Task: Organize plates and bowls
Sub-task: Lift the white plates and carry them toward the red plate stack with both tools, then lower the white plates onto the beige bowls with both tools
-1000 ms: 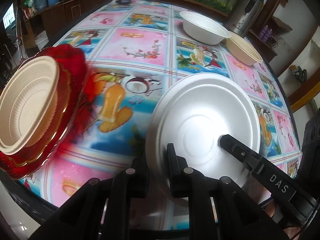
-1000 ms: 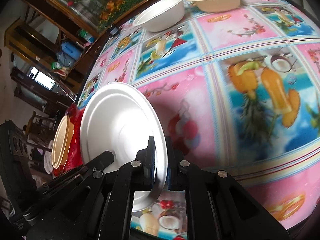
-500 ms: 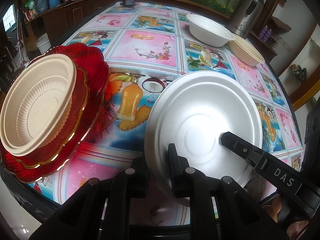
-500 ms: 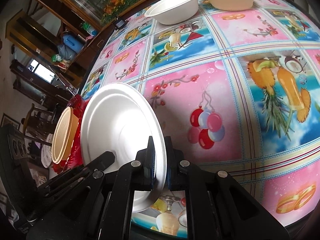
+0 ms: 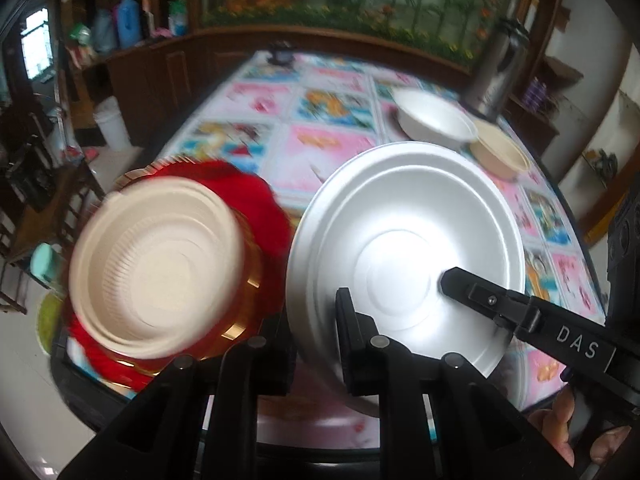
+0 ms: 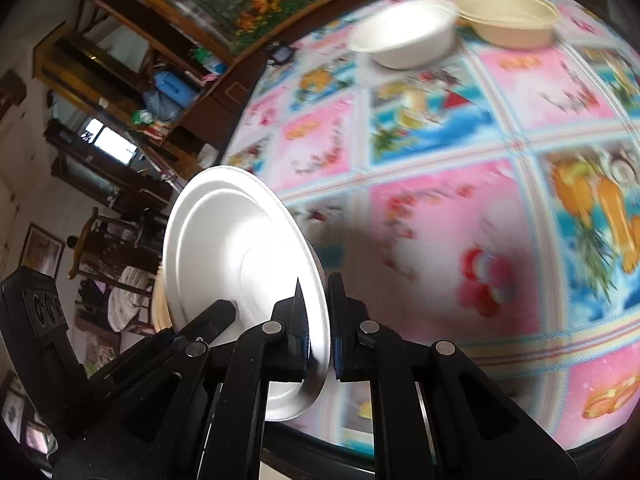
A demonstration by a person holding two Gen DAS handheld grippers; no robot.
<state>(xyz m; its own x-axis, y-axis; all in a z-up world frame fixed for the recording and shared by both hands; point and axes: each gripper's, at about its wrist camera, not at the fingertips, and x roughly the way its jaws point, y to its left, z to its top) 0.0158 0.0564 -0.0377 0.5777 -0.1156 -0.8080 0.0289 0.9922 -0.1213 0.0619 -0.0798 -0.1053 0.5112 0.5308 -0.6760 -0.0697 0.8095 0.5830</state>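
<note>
Your worktop is a round one w/ a bright pink-and-blue picture cloth, blurred in both views. Above it you've got the white plate held up on edge, off the surface, both tongs on it at once. Left tongs pinch its near rim, one finger behind the plate and one in front. Right tongs clamp the rim too, plate edge-on between the fingers; in the left view one of their fingers reaches across the plate's face from the right.

Left of the white plate in the left view: a red scalloped plate w/ a gold-edged dish on it and a cream ribbed plate on top. Blurred; can't tell if that stack sits on the worktop or is tilted up at its edge.

Far side of the worktop: a white bowl and a cream bowl just beside each other, touching or nearly. A steel kettle stands behind them.
</note>
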